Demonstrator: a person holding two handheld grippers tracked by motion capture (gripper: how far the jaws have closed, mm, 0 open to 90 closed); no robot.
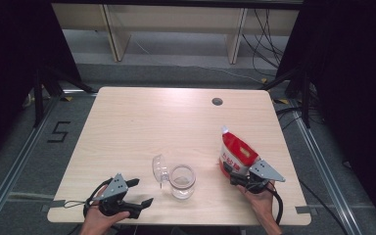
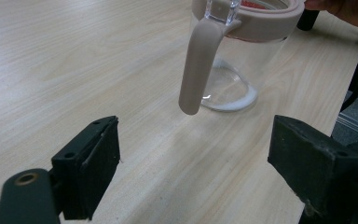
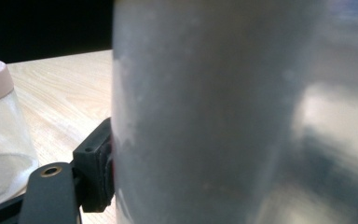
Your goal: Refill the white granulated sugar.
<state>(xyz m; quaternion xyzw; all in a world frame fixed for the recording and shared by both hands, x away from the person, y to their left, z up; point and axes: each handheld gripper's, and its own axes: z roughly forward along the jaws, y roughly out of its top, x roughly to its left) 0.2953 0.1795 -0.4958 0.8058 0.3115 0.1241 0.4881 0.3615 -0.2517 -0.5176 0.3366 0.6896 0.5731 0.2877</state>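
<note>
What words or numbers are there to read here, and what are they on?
"5": a black mark on the floor left of the table.
White characters on the red band of the red and white bag: too small and blurred to read.
The glass jar has no writing that I can see.

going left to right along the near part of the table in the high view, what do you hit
left gripper → open jar lid → glass jar → red and white bag, with the right gripper at its base

Even overhead light, table bright, dark surrounds, pouch a close grey blur, soft focus.
</note>
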